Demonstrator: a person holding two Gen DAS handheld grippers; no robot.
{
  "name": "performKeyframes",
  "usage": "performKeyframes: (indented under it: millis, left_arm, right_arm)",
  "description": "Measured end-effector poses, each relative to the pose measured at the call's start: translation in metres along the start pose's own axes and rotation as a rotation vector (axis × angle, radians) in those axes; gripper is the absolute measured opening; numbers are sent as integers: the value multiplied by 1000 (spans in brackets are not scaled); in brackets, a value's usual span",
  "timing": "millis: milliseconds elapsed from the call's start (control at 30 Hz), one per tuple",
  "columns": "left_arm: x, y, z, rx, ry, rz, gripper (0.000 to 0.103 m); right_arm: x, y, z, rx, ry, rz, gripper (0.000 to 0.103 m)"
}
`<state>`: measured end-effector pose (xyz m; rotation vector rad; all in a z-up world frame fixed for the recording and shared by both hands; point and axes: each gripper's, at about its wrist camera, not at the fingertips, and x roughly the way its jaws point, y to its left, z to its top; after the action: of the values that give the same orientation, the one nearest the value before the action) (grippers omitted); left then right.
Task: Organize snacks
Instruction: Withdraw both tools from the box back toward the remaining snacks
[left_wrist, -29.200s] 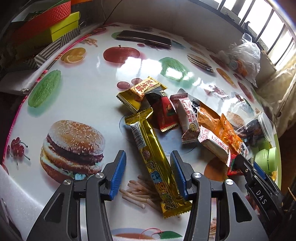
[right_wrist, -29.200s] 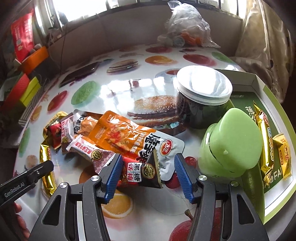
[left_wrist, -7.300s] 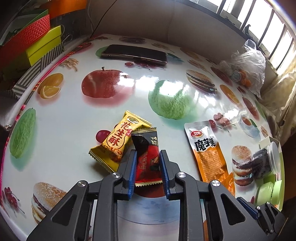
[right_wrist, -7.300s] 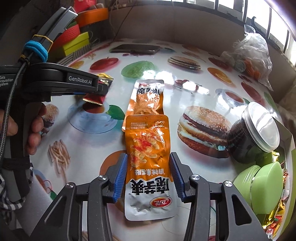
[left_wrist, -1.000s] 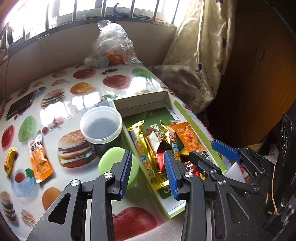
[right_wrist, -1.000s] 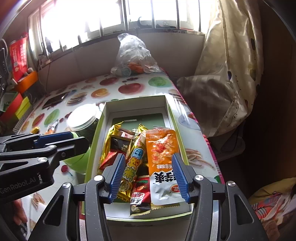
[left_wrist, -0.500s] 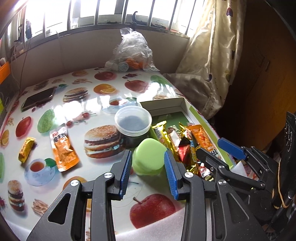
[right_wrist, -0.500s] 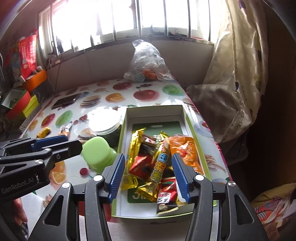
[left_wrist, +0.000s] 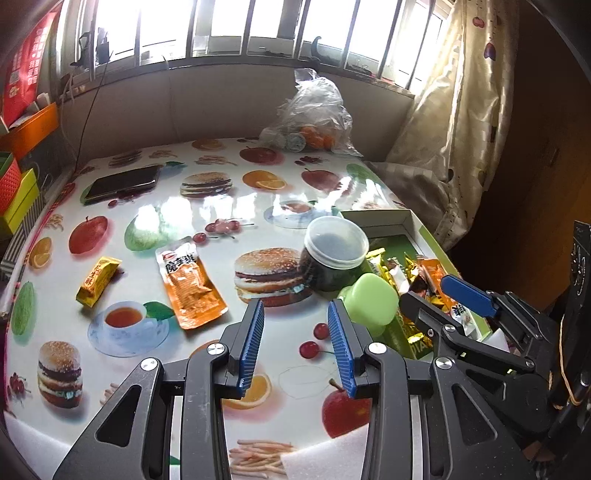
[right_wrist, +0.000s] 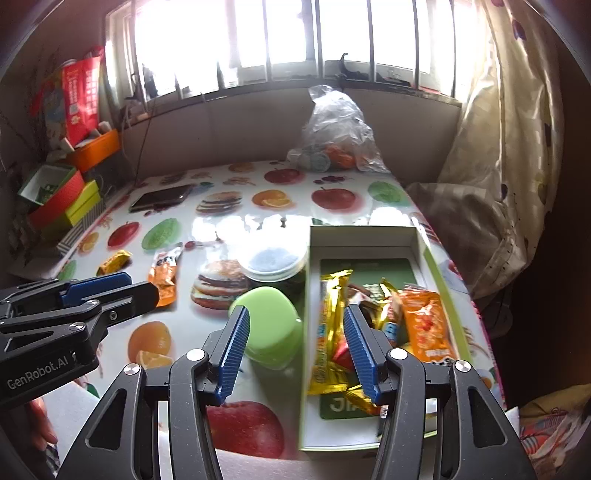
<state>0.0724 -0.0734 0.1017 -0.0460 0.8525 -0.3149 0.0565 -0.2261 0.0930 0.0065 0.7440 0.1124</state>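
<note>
Both tools are open wide and hold nothing — the left tool (left_wrist: 295, 345) and the right tool (right_wrist: 295, 352). Most snacks lie in the box (right_wrist: 360, 236). On the desk (left_wrist: 184, 206) wait the orange pouch (left_wrist: 190, 282) and yellow candy (left_wrist: 98, 280) — the left tool should fetch the pouch next.

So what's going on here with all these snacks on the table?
A person is sorting snacks into the green-edged box using two handheld grippers. Both the left gripper and the right gripper are open and empty. Most packets lie in the box; an orange pouch and a yellow candy are on the table.
</note>
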Motion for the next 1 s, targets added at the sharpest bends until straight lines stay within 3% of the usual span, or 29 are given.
performKeyframes:
  millis: [1000]
  left_arm:
    - [1,132,-4,-177,0,126,37]
  right_arm:
    - [68,107,23,-147,85,118,53]
